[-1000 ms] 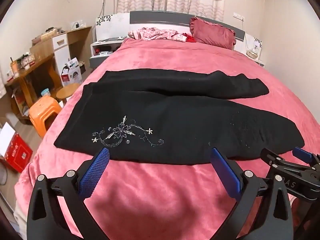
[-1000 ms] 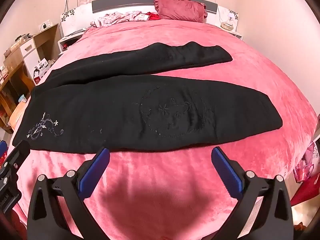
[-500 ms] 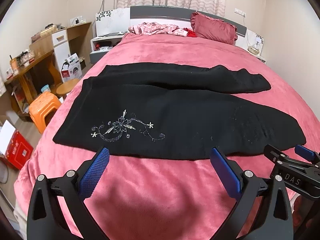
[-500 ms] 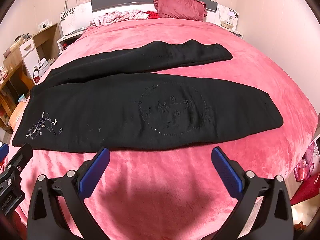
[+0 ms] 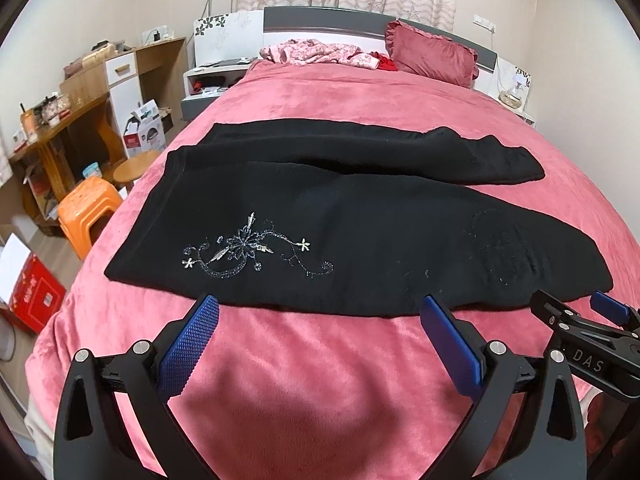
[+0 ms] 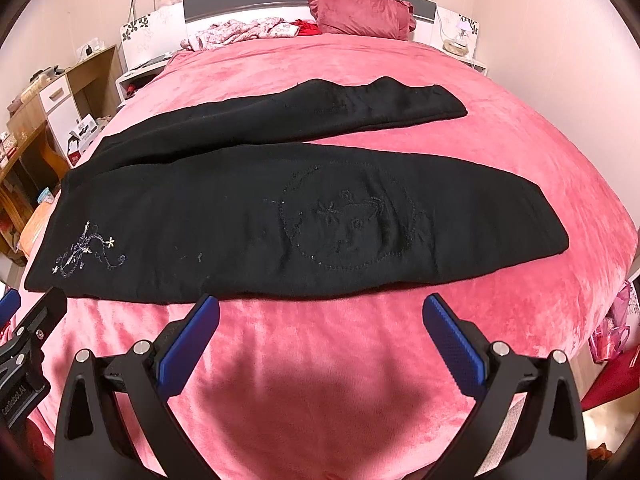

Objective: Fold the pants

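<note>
Black pants [image 5: 360,240] lie spread flat across the pink bed, waist to the left, both legs running right. A silver floral embroidery [image 5: 248,250] marks the near leg by the waist, and a faint round stitched design [image 6: 352,224] sits further along it. My left gripper [image 5: 320,312] hovers open just short of the pants' near edge, nothing between its blue pads. My right gripper [image 6: 320,312] is likewise open above the bedspread, close to the near edge of the same leg [image 6: 300,220]. Each gripper shows at the edge of the other's view.
The pink bedspread [image 5: 320,380] fills the foreground. A red pillow [image 5: 432,56] and crumpled pink clothes [image 5: 316,50] lie at the headboard. Left of the bed stand an orange stool [image 5: 86,208], a wooden desk [image 5: 52,128] and boxes. A nightstand [image 6: 460,48] is at the far right.
Both grippers have risen and eased slightly toward the pants; the pants lie unmoved. Both stay open.
</note>
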